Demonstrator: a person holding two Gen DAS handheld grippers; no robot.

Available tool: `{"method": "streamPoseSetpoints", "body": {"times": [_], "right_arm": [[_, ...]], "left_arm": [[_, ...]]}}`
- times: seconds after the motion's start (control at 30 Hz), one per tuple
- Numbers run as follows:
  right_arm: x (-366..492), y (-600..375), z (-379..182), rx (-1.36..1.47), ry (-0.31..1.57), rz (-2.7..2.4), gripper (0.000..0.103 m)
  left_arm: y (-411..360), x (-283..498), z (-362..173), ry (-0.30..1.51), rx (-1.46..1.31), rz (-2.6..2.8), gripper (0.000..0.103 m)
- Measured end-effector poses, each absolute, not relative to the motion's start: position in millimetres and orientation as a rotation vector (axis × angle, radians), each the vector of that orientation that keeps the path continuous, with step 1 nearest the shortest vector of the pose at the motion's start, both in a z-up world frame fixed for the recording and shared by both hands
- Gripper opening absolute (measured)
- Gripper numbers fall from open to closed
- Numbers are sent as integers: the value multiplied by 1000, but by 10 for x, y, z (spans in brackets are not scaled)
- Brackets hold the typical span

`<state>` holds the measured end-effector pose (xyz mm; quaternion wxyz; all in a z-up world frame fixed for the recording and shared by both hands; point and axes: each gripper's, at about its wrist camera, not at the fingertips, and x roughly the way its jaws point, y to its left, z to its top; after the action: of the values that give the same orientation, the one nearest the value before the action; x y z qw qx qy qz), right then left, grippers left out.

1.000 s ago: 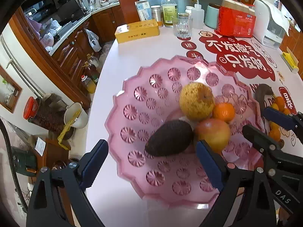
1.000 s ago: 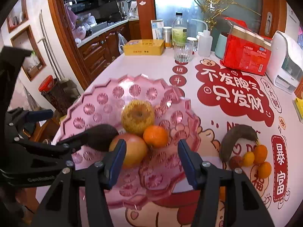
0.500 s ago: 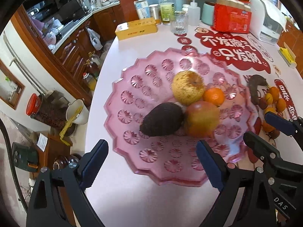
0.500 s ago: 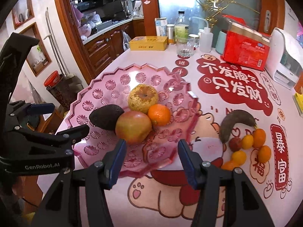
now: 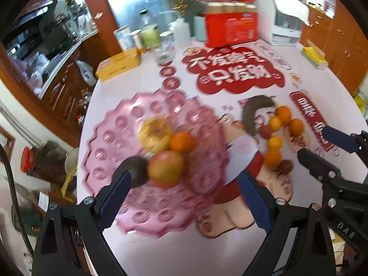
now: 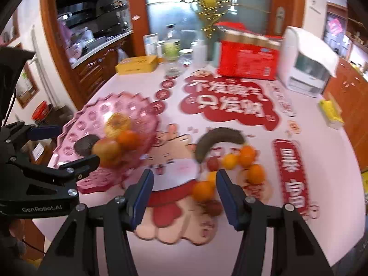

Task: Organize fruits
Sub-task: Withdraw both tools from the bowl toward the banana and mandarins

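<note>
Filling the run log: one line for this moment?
left hand-held gripper: open, empty | right hand-held gripper: open, empty | pink plate: four fruits | loose fruits: on table

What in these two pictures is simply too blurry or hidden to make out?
- Left wrist view: the dark fruit on the pink tray is partly behind the left tool finger; its kind is unclear.
- Right wrist view: a small reddish fruit near the right tool is smeared by blur.
- Both views: labels on the far bottles are unreadable, blurred and small.
</note>
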<state>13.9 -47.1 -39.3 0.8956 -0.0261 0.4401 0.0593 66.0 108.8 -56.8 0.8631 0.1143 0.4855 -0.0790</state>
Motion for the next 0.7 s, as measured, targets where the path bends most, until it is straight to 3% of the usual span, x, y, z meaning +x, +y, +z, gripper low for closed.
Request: {"method": "streamPoseSetpoints", "body": {"times": [0.43, 0.7], "right_arm": [[379, -1420, 172, -109, 864, -3, 57], [854, -1714, 94, -77, 905, 13, 57]], "left_arm": [[127, 1079, -53, 898, 352, -255, 94], [-262, 1790, -296, 978, 426, -290, 95]]}}
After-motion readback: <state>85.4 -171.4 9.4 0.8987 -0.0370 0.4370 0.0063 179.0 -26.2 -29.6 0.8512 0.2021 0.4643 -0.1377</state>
